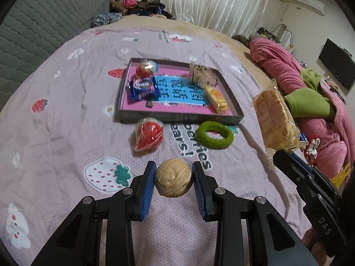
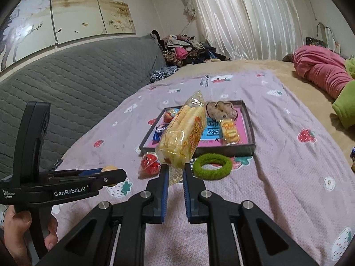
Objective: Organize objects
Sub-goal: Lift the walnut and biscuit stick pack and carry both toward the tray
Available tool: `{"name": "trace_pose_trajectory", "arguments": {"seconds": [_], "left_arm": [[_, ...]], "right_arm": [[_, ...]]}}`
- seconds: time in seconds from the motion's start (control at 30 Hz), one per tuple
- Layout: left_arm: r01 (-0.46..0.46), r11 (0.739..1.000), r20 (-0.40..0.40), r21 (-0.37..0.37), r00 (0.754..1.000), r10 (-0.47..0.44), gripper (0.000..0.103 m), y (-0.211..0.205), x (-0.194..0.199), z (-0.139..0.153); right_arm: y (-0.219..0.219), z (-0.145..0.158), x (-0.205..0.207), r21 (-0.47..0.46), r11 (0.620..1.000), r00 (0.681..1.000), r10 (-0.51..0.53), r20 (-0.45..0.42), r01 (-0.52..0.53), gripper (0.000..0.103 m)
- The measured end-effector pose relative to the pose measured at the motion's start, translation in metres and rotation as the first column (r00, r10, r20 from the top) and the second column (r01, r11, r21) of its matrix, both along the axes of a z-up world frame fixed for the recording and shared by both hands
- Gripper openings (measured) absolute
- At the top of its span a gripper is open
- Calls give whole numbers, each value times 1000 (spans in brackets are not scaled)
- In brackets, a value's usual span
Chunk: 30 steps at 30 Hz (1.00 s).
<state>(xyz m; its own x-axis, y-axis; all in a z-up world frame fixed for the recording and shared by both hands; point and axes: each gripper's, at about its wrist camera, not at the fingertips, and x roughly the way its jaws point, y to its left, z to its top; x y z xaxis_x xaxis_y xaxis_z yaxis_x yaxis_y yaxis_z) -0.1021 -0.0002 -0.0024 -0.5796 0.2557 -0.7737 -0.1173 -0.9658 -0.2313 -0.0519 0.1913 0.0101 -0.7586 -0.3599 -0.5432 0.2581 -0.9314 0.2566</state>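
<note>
My left gripper (image 1: 173, 169) is shut on a tan walnut (image 1: 173, 181), held above the purple strawberry-print sheet (image 1: 66, 115). My right gripper (image 2: 176, 170) is shut on the bottom seam of a clear packet of yellow crackers (image 2: 184, 133), which stands upright above the sheet; the same cracker packet (image 1: 274, 119) shows at the right of the left wrist view. Beyond them lies a shallow dark tray (image 1: 230, 93) with a pink and blue floor, holding a blue wrapped snack (image 1: 144, 87), a round red sweet (image 1: 145, 69), a small yellow packet (image 1: 216, 97) and a beige scrunchie (image 1: 203, 74).
In front of the tray lie a red heart-shaped case (image 1: 149, 136) and a green hair ring (image 1: 215, 135). A grey quilted headboard (image 2: 66, 84) runs along the left. Pink and green bedding (image 1: 310, 88) is heaped at the right, and clothes (image 2: 186, 51) are piled at the far end.
</note>
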Motion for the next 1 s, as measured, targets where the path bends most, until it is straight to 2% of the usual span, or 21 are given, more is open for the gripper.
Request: {"name": "trace_pose_trajectory", "arguments": {"seconds": [0.5,1.0], "left_arm": [[12,1000,-98,-18,995,-14,34,12,-24,53],[5,1000,-151,-28,989,-9,34,17,-52,81]], "right_arm": [[-4,39,-16,43,999,998,3,-64,0,13],[-4,67,-41,67,998,993,5,-114,3,13]]}}
